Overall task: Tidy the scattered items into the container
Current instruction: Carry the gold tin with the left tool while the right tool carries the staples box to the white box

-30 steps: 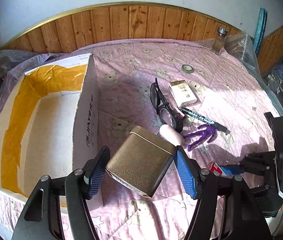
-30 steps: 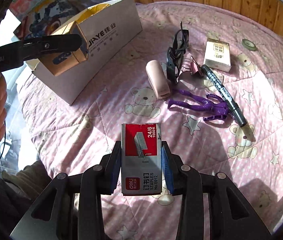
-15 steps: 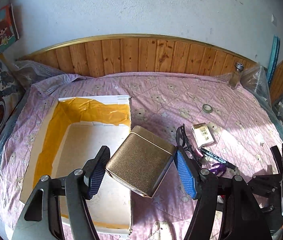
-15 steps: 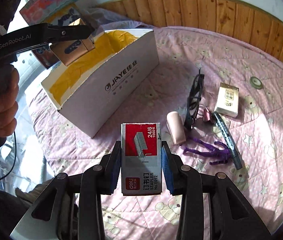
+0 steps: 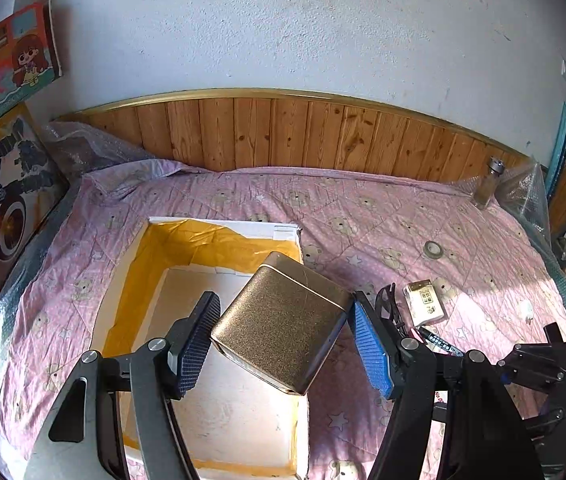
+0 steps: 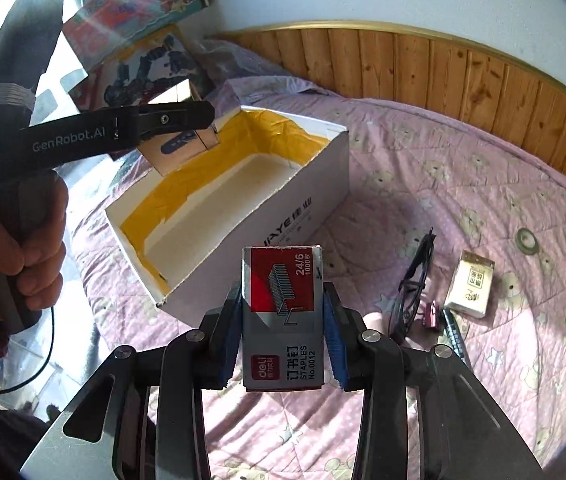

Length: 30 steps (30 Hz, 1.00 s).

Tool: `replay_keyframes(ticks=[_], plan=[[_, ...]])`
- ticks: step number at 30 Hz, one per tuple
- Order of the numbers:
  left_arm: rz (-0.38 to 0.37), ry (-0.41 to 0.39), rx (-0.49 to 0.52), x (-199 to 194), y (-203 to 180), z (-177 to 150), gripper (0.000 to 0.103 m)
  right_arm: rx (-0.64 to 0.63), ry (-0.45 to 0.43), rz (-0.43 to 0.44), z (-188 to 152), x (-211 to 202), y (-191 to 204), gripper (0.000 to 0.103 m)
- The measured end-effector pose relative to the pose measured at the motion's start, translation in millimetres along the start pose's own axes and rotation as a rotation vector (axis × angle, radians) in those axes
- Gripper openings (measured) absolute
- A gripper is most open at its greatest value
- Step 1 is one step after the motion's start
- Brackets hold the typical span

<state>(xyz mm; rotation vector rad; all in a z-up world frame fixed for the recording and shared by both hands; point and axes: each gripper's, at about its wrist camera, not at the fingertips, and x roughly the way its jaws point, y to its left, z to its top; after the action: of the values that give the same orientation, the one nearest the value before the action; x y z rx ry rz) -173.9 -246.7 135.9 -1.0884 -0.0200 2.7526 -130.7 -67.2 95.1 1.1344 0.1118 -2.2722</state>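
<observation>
My left gripper (image 5: 283, 310) is shut on a gold tin (image 5: 279, 320), which hangs tilted above the inside of the open white cardboard box (image 5: 123, 280) with yellow-taped walls. From the right wrist view the same tin (image 6: 181, 152) hangs over the box's far left corner, under the left gripper's finger (image 6: 163, 118). My right gripper (image 6: 282, 298) is shut on a red and grey box of staples (image 6: 283, 272), held in the air in front of the cardboard box's printed side wall (image 6: 307, 208). The cardboard box's floor is bare.
On the pink bear quilt to the right lie black glasses (image 6: 415, 280), a white-gold packet (image 6: 471, 284), a tape roll (image 6: 527, 240), a marker (image 6: 453, 328) and a pink clip (image 6: 431, 314). A glass bottle (image 5: 489, 184) stands by the wooden headboard. A hand (image 6: 23, 248) grips the left handle.
Both grippers have risen. The left one carried the gold tin from beside the cardboard box to above its opening. The right one lifted the staples away from the scattered items, toward the cardboard box.
</observation>
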Motion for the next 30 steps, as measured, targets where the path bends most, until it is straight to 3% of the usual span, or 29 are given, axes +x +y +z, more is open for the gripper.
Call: replay_keyframes(ticks=[13, 30], plan=[[0.020, 0.022, -0.061, 16, 33, 10, 0.067, -0.022, -0.027, 0.064, 68, 30, 23, 0.039], [0.057, 0.158, -0.238, 81, 114, 7, 0.067, -0.007, 0.071, 0.080, 128, 128, 15, 0.039]])
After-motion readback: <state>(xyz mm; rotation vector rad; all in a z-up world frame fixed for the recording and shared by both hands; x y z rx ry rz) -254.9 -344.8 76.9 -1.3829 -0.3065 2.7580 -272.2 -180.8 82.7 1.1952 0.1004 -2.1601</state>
